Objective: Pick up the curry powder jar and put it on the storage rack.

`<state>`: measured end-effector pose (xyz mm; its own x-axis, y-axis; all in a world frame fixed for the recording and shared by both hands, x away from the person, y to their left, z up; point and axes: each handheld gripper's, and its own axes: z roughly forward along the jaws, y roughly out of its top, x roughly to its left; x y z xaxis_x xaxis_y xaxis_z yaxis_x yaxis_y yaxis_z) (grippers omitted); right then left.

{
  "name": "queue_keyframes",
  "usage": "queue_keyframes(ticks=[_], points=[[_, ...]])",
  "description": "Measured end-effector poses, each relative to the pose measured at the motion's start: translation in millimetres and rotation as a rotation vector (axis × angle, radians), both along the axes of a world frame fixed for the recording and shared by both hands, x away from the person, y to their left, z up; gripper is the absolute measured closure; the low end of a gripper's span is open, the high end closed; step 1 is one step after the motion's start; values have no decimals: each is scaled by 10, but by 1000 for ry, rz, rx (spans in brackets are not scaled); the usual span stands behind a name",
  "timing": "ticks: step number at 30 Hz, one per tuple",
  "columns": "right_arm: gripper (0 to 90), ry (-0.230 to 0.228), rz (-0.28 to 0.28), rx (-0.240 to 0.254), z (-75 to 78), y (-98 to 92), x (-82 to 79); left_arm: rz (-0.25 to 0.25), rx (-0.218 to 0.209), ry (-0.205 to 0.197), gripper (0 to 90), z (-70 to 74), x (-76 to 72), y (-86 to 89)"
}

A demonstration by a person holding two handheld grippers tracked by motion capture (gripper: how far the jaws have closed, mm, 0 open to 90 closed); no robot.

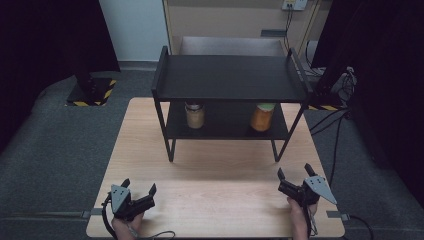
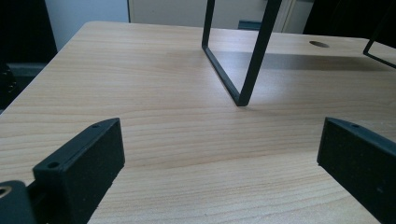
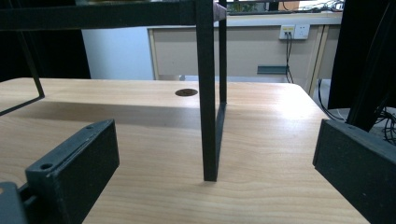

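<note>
Jaws of the left gripper (image 1: 138, 188), low left in the high view, stood wide apart with nothing between them; those of the right gripper (image 1: 295, 174), low right, gaped likewise. Both rested on the wooden table (image 1: 220, 200), pointing up-frame at the black shelf rack (image 1: 227, 77), whose long axis ran left to right at frame centre. On its lower shelf stood a pale jar (image 1: 195, 115) and an orange jar (image 1: 262, 117), upright, well apart; their labels were too small to read.
</note>
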<state>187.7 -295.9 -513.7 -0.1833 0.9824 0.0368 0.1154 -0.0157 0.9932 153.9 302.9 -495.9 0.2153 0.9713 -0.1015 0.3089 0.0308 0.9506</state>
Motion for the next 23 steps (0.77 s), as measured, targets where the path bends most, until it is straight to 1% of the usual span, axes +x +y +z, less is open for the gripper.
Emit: queue_keyframes(ticks=[7,13,17,19,23], points=[[7,-12,-15,17,-105,-39,-71,-2,2,3,0,4,6,0],[7,-9,-14,24,-159,-49,-91,-5,3,6,0,9,11,1],[7,-19,-10,33,-179,-66,-97,-8,7,7,0,13,14,1],[7,-23,-12,49,-191,-79,-103,-8,9,7,0,14,15,-1],[7,-54,-23,71,-250,-82,-137,-7,10,8,0,15,15,-4]])
